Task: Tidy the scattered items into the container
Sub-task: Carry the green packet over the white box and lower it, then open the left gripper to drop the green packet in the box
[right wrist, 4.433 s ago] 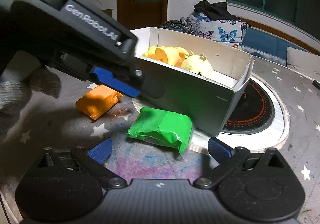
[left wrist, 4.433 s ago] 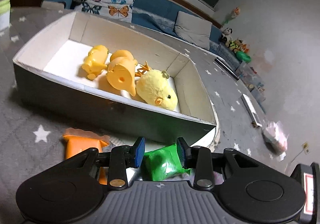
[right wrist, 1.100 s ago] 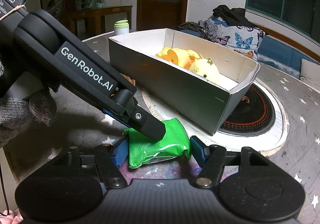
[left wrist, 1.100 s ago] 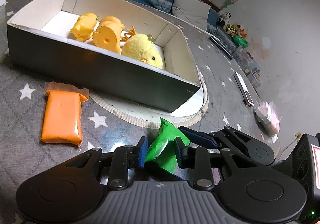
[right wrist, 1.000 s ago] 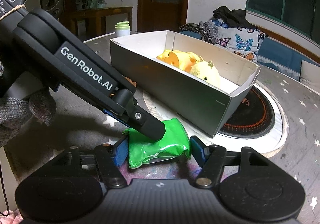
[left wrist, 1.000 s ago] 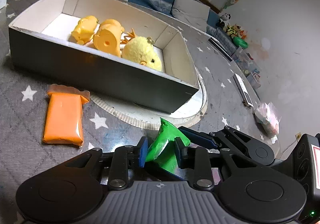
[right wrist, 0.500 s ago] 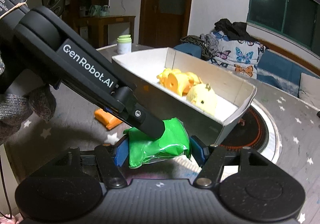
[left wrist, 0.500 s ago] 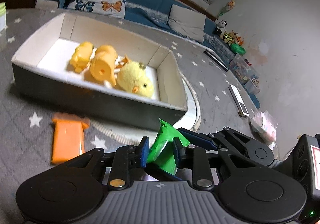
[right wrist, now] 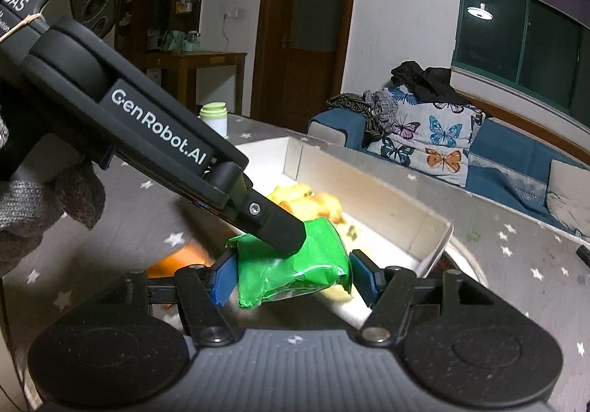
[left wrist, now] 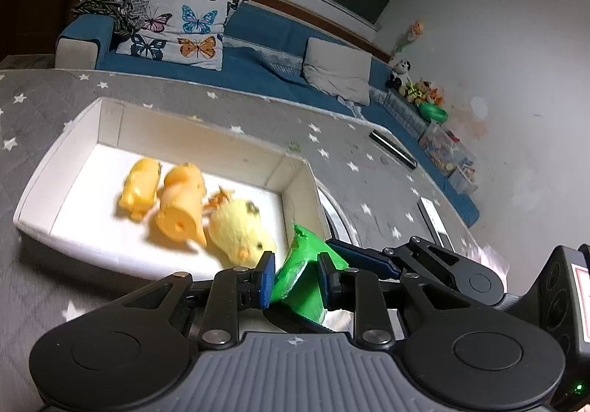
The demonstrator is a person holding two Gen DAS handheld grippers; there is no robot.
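Observation:
Both grippers hold one green packet [left wrist: 300, 273] in the air, above the near right corner of the white box [left wrist: 73, 150]. My left gripper [left wrist: 295, 279] is shut on it from one side. My right gripper [right wrist: 293, 275] is shut on its ends; the packet also shows in the right wrist view [right wrist: 295, 264]. The box also shows in the right wrist view [right wrist: 372, 198]. It holds a yellow plush chick [left wrist: 239, 231] and two orange-yellow toys [left wrist: 177, 209]. An orange packet [right wrist: 173, 261] lies on the table below, blurred and partly hidden.
The grey star-patterned table [left wrist: 350, 161] carries the box on a round white plate [left wrist: 337, 216]. A green-capped jar [right wrist: 214, 117] stands at the table's far side. A dark remote [left wrist: 392, 148] lies on the table's far right. A blue sofa [left wrist: 265, 43] is behind.
Both grippers have lifted the green packet off the table and carried it up over the box's near corner. The orange packet has dropped out of the left wrist view.

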